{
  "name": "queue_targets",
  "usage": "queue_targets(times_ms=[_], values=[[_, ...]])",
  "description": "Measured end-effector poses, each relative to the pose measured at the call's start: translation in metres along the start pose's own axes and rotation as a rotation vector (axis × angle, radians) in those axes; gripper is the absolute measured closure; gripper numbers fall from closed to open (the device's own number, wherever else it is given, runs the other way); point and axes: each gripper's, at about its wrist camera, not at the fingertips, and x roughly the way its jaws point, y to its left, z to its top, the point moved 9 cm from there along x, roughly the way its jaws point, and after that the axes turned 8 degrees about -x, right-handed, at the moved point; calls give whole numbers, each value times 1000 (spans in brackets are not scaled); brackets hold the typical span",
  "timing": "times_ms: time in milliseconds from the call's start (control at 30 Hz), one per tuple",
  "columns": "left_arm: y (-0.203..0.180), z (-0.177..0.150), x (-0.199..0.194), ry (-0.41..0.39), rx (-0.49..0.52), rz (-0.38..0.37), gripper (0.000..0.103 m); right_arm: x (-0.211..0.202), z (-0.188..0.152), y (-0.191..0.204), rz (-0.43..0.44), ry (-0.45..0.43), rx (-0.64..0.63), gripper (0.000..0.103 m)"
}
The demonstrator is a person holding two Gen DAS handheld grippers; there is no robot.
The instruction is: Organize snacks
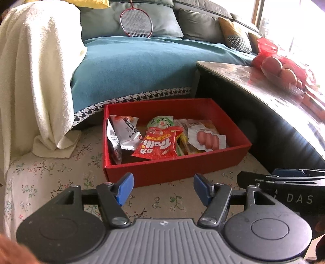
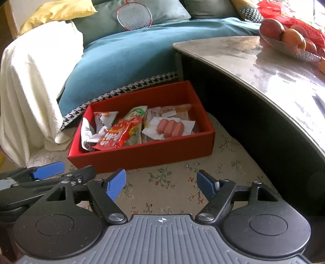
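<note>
Floral rug held one red box of snacks; both grippers, left and right, gaped empty; only the right view showed the fruit bowl clearly.

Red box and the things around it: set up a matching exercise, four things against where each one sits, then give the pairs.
1. sausage pack
2. racket
3. fruit bowl
4. red box

A. on the table
B. on the flowered rug
C. inside the box
D. against the sofa cushions

Pairs: 1-C, 2-D, 3-A, 4-B
</note>
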Motion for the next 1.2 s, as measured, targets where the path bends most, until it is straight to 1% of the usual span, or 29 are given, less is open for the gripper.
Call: queue_targets(times_ms=[100, 600, 700, 867, 1200], values=[[-1, -1, -2, 1, -3, -9, 45, -3, -2, 0, -1, -3, 1, 21], [1, -3, -3, 3, -3, 11, 45, -2, -4, 2, 6, 5, -12, 21], [1, -4, -3, 3, 0, 19, 44, -2, -4, 3, 7, 7, -15, 21], [4, -3, -5, -10, -3, 37, 38, -2, -3, 3, 14, 7, -18, 21], [6, -3, -5, -20, 0, 45, 38, -1, -3, 4, 19, 9, -20, 20]])
